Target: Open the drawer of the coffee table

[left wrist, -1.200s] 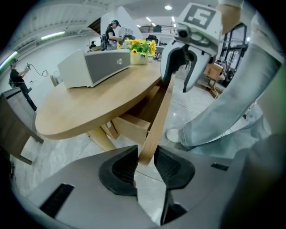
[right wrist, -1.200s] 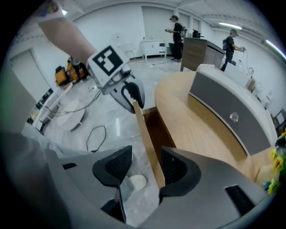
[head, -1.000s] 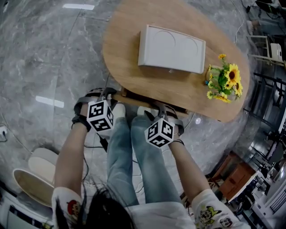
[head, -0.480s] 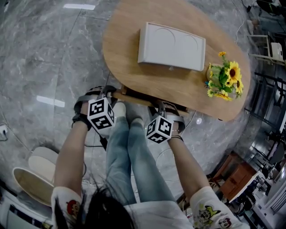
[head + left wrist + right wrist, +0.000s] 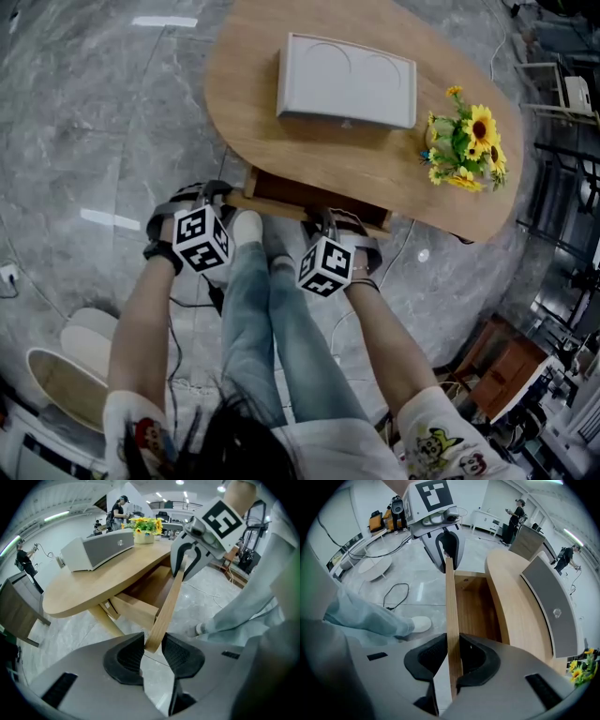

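1. The left gripper (image 5: 152, 641) has its jaws partly closed. Both pads press on the left end of the drawer front (image 5: 168, 609), a thin wooden board that stands on its edge between them.
2. The right gripper (image 5: 453, 645) has its jaws narrow, with 1 pad on each face of the same board near its other end. It holds nothing else.
3. The long axis of the board runs in a straight line from 1 gripper to the other. Neither hand is nearer to it, because each hand has its own end.
4. The drawer (image 5: 309, 190) sits under the oval top of the coffee table (image 5: 272, 141), on the side that faces the person. It is already partly out, and in the head view we see its dark inside behind the front board.
5. We judge that the coming pull must go at a right angle to the board, away from the table and toward the person's legs (image 5: 272, 328). The 2 hands should move together, or else the drawer may turn a little and jam.
6. The legs are just behind both grippers, so we think that the room for pulling is limited.
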The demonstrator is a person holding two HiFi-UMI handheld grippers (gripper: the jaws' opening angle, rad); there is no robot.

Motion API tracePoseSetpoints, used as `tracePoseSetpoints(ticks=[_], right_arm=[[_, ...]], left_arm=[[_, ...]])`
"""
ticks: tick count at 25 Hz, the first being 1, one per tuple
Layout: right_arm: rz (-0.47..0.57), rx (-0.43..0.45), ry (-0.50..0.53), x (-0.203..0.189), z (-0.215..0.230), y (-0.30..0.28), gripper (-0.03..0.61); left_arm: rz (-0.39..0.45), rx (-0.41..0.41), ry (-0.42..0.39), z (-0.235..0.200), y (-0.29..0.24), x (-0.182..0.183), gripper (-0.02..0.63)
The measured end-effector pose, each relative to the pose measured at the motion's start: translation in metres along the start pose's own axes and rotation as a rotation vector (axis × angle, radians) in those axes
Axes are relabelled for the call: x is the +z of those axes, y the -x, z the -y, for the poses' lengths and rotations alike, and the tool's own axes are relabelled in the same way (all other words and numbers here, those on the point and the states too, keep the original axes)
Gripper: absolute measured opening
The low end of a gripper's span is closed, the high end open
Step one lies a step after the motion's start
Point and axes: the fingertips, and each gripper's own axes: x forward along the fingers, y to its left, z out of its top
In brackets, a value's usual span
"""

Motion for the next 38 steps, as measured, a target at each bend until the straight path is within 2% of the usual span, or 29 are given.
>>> tracePoseSetpoints(ticks=[4, 8, 20, 27, 38], right_arm=[[-0.002, 0.025, 0.019, 0.001, -0.024, 0.001, 0.066], [-0.003, 0.022, 0.013, -0.002, -0.042, 0.003, 0.064], [-0.004, 0.046, 0.005, -0.003, -0.056, 0.007, 0.064], [-0.009, 0.056, -0.005, -0.005, -0.057, 0.008, 0.064], [-0.033, 0.087, 0.004, -0.005, -0.059, 0.007, 0.064]], left_arm=[[-0.027, -0.016, -0.020, 0.020, 0.002, -0.013, 0.106], [-0.023, -0.006, 0.006, 0.037, 0.002, -0.020, 0.107], [-0.035, 0.006, 0.035, 0.051, 0.007, -0.025, 0.109], [-0.028, 0.017, 0.086, 0.052, 0.008, -0.024, 0.114], [-0.049, 0.004, 0.083, 0.052, 0.009, -0.025, 0.114]])
